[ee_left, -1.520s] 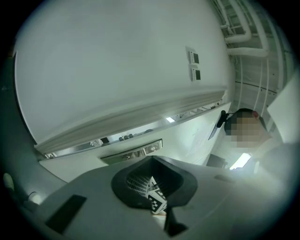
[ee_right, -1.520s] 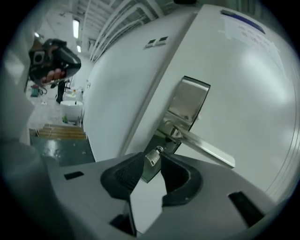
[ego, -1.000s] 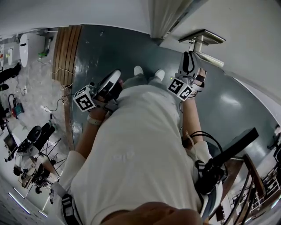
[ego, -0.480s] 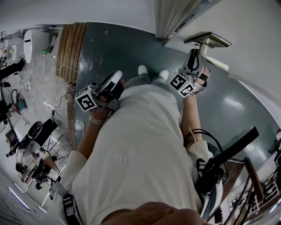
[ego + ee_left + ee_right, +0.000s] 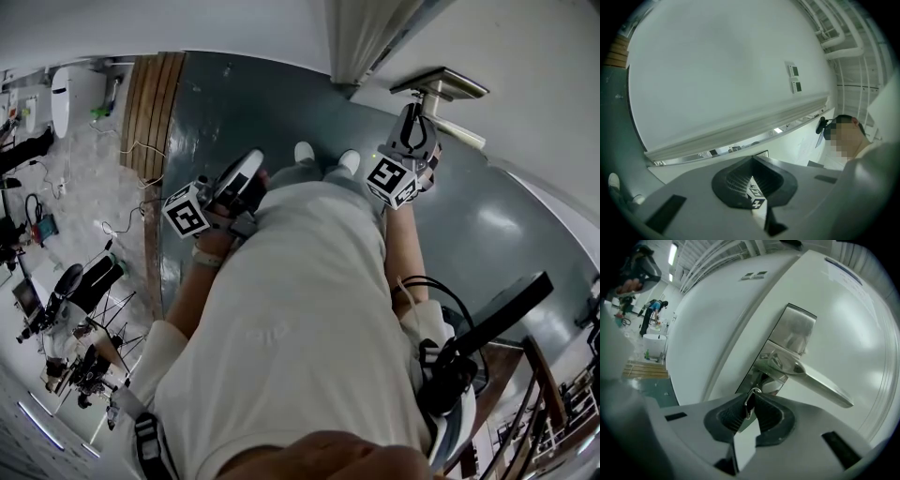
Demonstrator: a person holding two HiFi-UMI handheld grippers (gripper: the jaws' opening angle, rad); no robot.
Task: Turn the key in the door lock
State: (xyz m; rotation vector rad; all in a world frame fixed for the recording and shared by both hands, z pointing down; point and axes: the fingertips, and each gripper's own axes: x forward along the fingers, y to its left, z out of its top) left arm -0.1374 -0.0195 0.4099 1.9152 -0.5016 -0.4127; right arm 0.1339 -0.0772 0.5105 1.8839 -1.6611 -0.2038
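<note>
Under the handle point(image 5: 806, 376), right gripper's point(image 5: 752, 395) jaws just closed on the key point(image 5: 749, 402); we judge turning remains; left gripper's point(image 5: 753, 159) jaws together, empty.

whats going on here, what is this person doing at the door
A person stands at a white door with tongs in each hand. The right tongs have just been closing and now pinch the key, which sits in the lock under the handle, seemingly ready to turn it. The left tongs are shut with nothing in them, held at the person's side.
</note>
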